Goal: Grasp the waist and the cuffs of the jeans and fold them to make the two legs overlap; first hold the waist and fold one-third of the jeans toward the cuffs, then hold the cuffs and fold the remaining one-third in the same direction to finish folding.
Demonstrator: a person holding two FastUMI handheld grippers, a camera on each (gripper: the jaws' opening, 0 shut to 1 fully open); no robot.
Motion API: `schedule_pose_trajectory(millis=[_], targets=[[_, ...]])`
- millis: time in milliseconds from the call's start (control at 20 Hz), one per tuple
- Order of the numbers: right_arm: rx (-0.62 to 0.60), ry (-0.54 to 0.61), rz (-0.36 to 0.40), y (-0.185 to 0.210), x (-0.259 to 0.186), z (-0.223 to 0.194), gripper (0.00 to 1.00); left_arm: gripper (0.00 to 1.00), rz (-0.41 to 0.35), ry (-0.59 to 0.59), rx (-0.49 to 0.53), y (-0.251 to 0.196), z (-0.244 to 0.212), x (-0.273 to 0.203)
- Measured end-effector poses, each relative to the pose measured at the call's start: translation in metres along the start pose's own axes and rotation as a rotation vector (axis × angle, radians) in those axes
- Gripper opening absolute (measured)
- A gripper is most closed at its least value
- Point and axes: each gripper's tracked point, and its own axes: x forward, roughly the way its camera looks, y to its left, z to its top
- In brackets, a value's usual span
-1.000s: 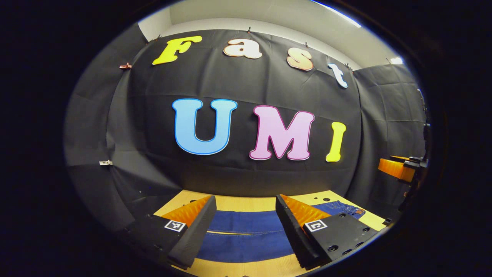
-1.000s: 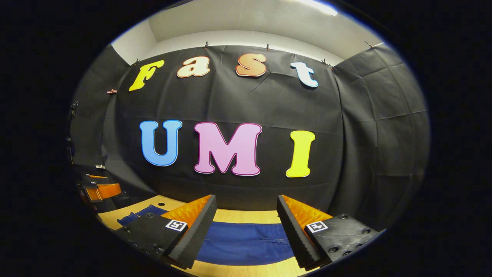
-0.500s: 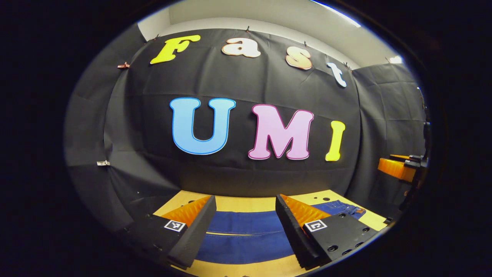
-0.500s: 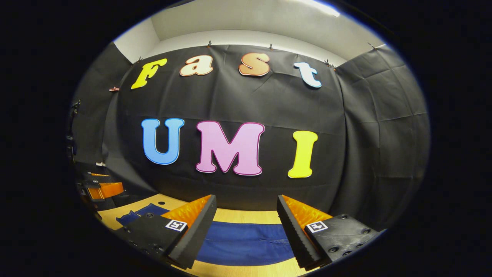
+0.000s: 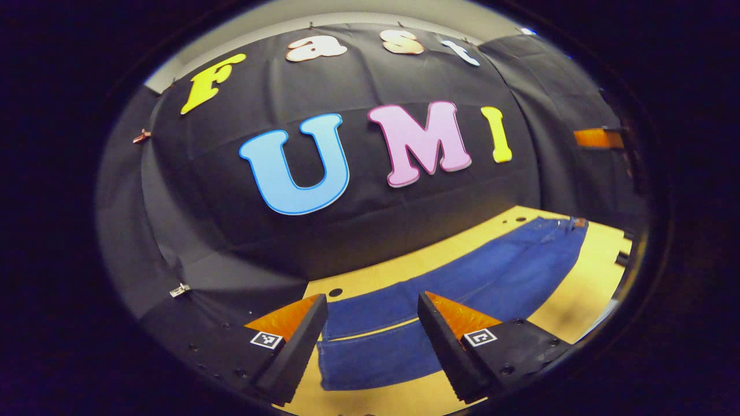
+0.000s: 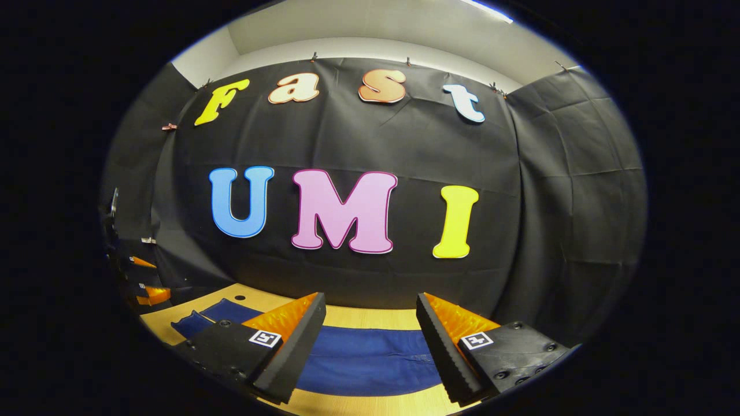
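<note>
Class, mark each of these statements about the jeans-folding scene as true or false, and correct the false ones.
1. The jeans lie spread flat on the wooden table. True.
2. The left gripper is clamped shut on the denim. False: its fingers stand apart, with the cloth visible between them and nothing held.
3. The right gripper is open above the jeans. True.
4. The jeans are already folded into thirds. False: in the left gripper view they stretch out at full length across the table.
5. The jeans are black. False: they are blue.
</note>
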Motion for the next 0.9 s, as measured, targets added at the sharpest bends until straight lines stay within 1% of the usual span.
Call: schedule_pose_trajectory(millis=[100,200,300,450,550,650,700,750,800,850,900], targets=[[-0.015,0.011,-0.005,-0.003,0.001,-0.006,0.96,0.98,-0.063,0.099,0.179,0.017,-0.048,0.008],[-0.035,0.025,-0.016,-0.006,0.002,-0.012,0.97,0.98,-0.120,0.231,0.338,0.035,-0.109,0.016],[-0.038,0.055,-0.028,-0.011,0.002,-0.022,0.96,0.98,-0.195,0.345,0.462,0.045,-0.169,0.019],[-0.041,0.092,-0.031,-0.015,0.002,-0.042,0.96,0.98,-0.338,0.459,0.666,0.044,-0.228,0.024],[-0.068,0.115,-0.036,-0.019,0.000,-0.056,0.96,0.97,-0.409,0.515,0.763,0.039,-0.263,0.028],[-0.084,0.130,-0.043,-0.024,0.001,-0.066,0.97,0.97,-0.441,0.541,0.821,0.043,-0.283,0.033],[-0.091,0.133,-0.052,-0.028,0.001,-0.069,0.96,0.97,-0.444,0.543,0.841,0.043,-0.288,0.037],[-0.099,0.139,-0.060,-0.033,0.003,-0.074,0.96,0.96,-0.441,0.521,0.869,0.042,-0.284,0.046],[-0.110,0.147,-0.068,-0.038,0.004,-0.080,0.96,0.90,-0.441,0.496,0.899,0.041,-0.280,0.056],[-0.123,0.154,-0.077,-0.044,0.006,-0.085,0.96,0.87,-0.443,0.485,0.916,0.041,-0.279,0.064],[-0.137,0.160,-0.084,-0.049,0.009,-0.089,0.96,0.87,-0.451,0.470,0.934,0.038,-0.275,0.072]])
